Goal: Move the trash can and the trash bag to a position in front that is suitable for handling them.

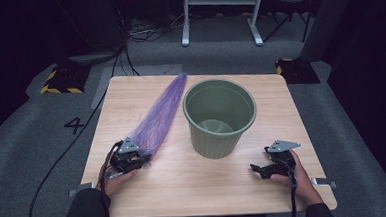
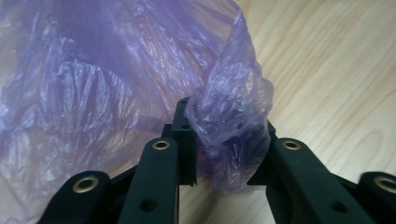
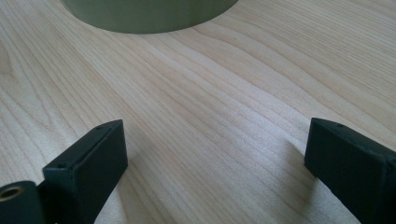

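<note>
Bench [image 1: 195, 188] layout: purple plastic bag [image 1: 157, 115] lies flat from the 11 o'clock area toward 8 o'clock, just left of the green bin [image 1: 220, 117] standing upright at centre. Left gripper [image 2: 224, 154] sits at the bag's near end, jaws clamped on a bunched fold of film. Right gripper [image 3: 215, 163] rests at 4 o'clock, jaws wide apart over bare wood.

Grey carpet floor [image 1: 27, 132] surrounds the wooden table [image 1: 195, 183]. Beyond it: white frame legs [image 1: 221, 17], black cables [image 1: 147, 33], hazard-striped blocks [image 1: 62, 80]. Surroundings dark.
</note>
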The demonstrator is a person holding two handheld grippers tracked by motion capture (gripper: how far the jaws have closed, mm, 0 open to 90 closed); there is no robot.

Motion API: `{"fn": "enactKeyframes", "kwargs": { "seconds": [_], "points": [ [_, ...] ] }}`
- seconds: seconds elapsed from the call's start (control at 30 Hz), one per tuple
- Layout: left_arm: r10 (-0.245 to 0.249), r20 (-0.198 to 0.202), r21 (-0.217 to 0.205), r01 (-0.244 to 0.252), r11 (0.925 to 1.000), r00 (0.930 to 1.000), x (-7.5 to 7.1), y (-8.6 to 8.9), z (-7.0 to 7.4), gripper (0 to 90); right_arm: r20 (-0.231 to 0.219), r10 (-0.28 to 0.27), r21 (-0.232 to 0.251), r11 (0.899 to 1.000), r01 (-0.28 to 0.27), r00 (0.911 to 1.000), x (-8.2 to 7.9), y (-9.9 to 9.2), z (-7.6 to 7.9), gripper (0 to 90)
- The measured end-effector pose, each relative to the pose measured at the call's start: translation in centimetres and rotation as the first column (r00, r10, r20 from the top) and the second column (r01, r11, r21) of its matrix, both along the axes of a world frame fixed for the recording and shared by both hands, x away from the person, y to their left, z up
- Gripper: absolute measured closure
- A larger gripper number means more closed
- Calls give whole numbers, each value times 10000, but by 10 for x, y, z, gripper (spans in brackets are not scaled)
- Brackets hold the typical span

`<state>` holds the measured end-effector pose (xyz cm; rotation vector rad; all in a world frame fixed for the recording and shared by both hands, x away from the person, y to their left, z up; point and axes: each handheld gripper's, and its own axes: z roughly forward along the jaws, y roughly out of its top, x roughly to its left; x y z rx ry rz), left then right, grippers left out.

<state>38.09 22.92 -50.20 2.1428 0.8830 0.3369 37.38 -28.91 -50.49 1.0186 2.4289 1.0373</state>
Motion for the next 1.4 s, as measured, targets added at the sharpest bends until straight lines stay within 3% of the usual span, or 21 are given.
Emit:
{"fn": "enactKeyframes", "kwargs": {
  "seconds": [0.3,0.53,0.7,0.8,0.87,1.03,1.1,1.3,1.4],
  "points": [
    [-455,67,133,454,9989,9989,-9,-36,0,667,3,-1,-1,10000,1,10000,0,0,0,58],
    [-589,153,378,583,9976,9981,-21,-49,4,513,1,-17,1,10000,17,10000,0,0,0,58],
    [-607,367,196,600,9980,9975,-30,-48,14,303,3,-20,2,10000,20,10000,0,0,0,58],
    [-574,536,205,563,9982,9969,-35,-48,17,238,-2,-21,4,10000,21,10000,0,0,0,58],
    [-446,853,203,430,9989,9954,-44,-45,24,230,3,-27,3,10000,27,10000,0,0,0,58],
    [-161,1063,135,147,9998,9942,-55,-39,32,264,2,-102,5,9999,102,9999,-1,0,0,58],
    [-32,1336,151,12,9999,9910,-61,-33,38,265,5,-108,7,9999,108,9999,-1,0,0,58],
    [575,1707,-31,-578,9983,9836,-52,-16,47,246,4,-106,8,9999,106,9999,-1,0,0,58],
    [938,2044,507,-1062,9931,9744,-43,-10,51,211,7,-107,7,9999,107,9999,-1,0,0,58]
  ]
}}
